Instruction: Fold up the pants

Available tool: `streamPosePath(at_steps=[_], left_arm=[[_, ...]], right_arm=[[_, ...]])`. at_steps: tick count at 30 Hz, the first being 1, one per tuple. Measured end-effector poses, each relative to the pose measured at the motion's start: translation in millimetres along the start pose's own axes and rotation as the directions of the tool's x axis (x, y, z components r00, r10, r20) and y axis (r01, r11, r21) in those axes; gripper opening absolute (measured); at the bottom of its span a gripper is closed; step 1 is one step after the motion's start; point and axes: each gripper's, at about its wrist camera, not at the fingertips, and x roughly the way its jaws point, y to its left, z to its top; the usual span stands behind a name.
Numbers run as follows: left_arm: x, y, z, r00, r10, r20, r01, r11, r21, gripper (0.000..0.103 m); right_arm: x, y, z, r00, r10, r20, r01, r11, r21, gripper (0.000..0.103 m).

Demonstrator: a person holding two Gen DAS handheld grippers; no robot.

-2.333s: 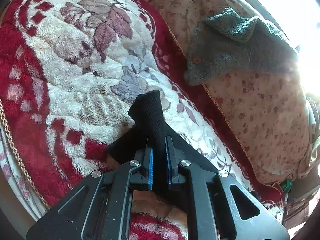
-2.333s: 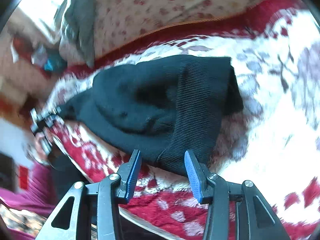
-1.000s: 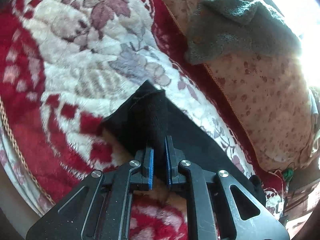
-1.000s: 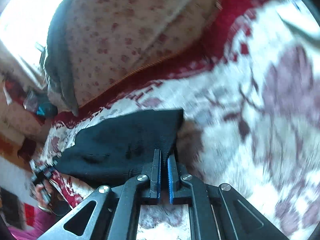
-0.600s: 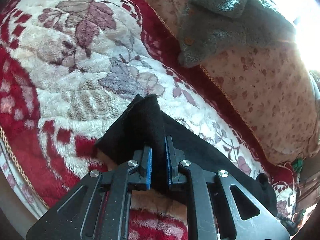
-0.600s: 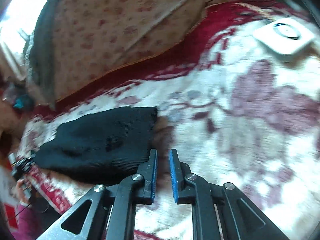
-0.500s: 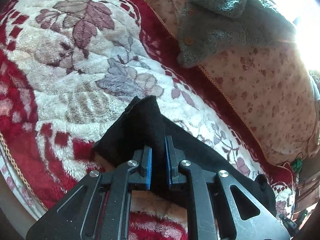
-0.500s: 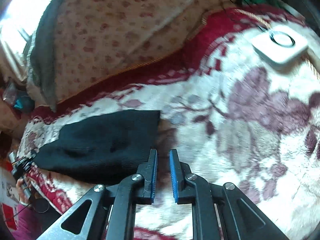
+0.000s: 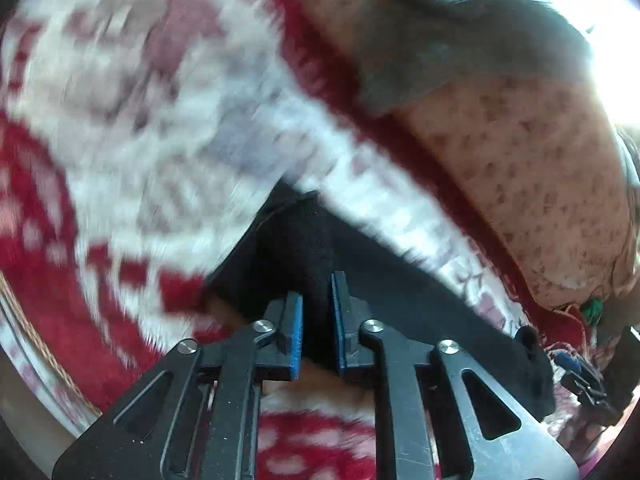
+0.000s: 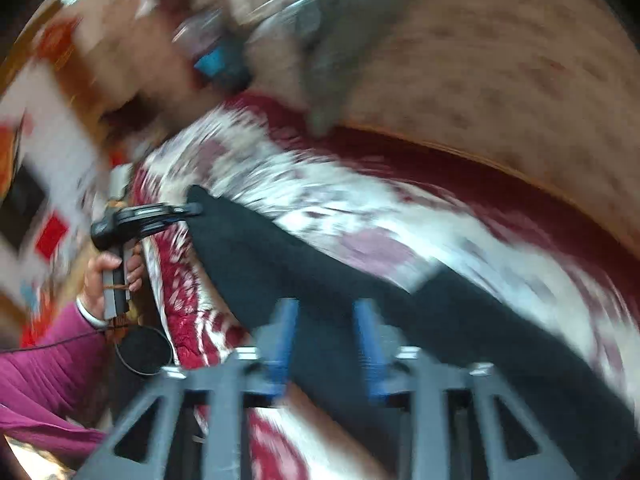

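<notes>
The black pants (image 9: 400,296) lie stretched across a red and white floral blanket (image 9: 120,128). My left gripper (image 9: 317,308) is shut on one end of the pants. In the right wrist view the pants (image 10: 320,272) run as a long dark band from the left gripper (image 10: 188,210) at the left down toward the lower right. My right gripper (image 10: 326,324) hovers over the middle of the pants with its jaws apart and nothing between them. Both views are motion-blurred.
A beige floral cushion (image 9: 540,168) with a grey towel (image 9: 460,40) draped on it lies behind the blanket. The person's hand and magenta sleeve (image 10: 40,380) are at the left in the right wrist view. The blanket's front edge (image 9: 40,360) is near.
My right gripper has opened wider and swung back left over the middle of the stretched pants. My left gripper keeps its hold and has moved, pulling the pants out long.
</notes>
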Motion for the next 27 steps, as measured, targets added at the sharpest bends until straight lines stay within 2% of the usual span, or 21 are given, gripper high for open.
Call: streamPosePath(at_steps=[1,2,4,9,11,12,13,14,18,19,21,23,24,27], left_arm=[[-0.2,4.6,-1.7,1.0,-0.014,0.002,0.014,1.0,-0.021,0.021],[-2.4,9.1,-2.3,0.999,-0.037,0.014,0.037,0.999,-0.039,0.023],[-6.5,9.2,-2.7,0.999,-0.037,0.026,0.038,0.999,-0.035,0.027],[-8.7,-4.0,0.3,0.999,-0.001,0.033,0.0,0.999,0.037,0.028],[-6.8,-4.6,1.3,0.999,-0.006,0.034,0.004,0.999,0.048,0.028],[-6.1,-4.0,2.4,0.999,-0.01,0.036,0.008,0.999,0.047,0.028],[-6.0,-3.3,3.4,0.999,-0.014,0.041,0.012,0.999,0.048,0.028],[-7.5,-2.8,3.6,0.998,-0.015,0.053,0.013,0.998,0.054,0.028],[-15.2,-5.2,5.9,0.991,-0.048,0.122,0.039,0.996,0.078,0.028],[-14.5,-4.5,5.5,0.99,-0.034,0.138,0.023,0.997,0.079,0.028],[-2.6,2.2,7.2,0.994,0.03,0.102,-0.035,0.998,0.051,0.028],[4.8,13.7,6.6,0.998,0.017,0.066,-0.017,1.0,-0.004,0.028],[1.5,15.0,6.3,0.997,0.012,0.075,-0.012,1.0,-0.009,0.028],[-13.3,14.1,5.1,0.994,0.011,0.109,-0.011,1.0,-0.003,0.028]], right_arm=[[22.3,11.9,15.3,0.999,0.023,-0.028,-0.024,0.999,-0.04,0.046],[43.4,23.8,29.6,0.998,0.03,-0.05,-0.034,0.996,-0.08,0.046],[75.1,44.6,47.5,0.996,0.037,-0.078,-0.049,0.986,-0.157,0.046],[143.1,63.9,69.0,0.986,0.018,-0.164,-0.057,0.97,-0.237,0.046],[157.5,59.8,69.3,0.983,0.02,-0.183,-0.064,0.969,-0.237,0.035],[160.2,58.2,69.6,0.984,0.018,-0.178,-0.06,0.969,-0.238,0.021],[159.9,58.2,69.1,0.986,0.02,-0.168,-0.062,0.968,-0.245,0.013],[156.5,60.1,68.8,0.987,0.03,-0.156,-0.07,0.963,-0.26,0.011],[130.4,70.6,70.6,0.998,-0.006,-0.068,-0.017,0.944,-0.33,0.009],[126.1,71.0,72.7,0.999,-0.018,-0.045,0.002,0.944,-0.329,0.009],[126.7,68.3,75.3,0.998,-0.06,-0.021,0.05,0.945,-0.322,0.009],[145.0,62.4,72.3,0.995,-0.017,-0.096,-0.011,0.959,-0.282,0.009],[149.7,61.8,68.4,0.993,0.007,-0.117,-0.039,0.961,-0.273,0.009],[143.4,62.0,63.4,0.993,0.063,-0.102,-0.085,0.969,-0.234,0.009]])
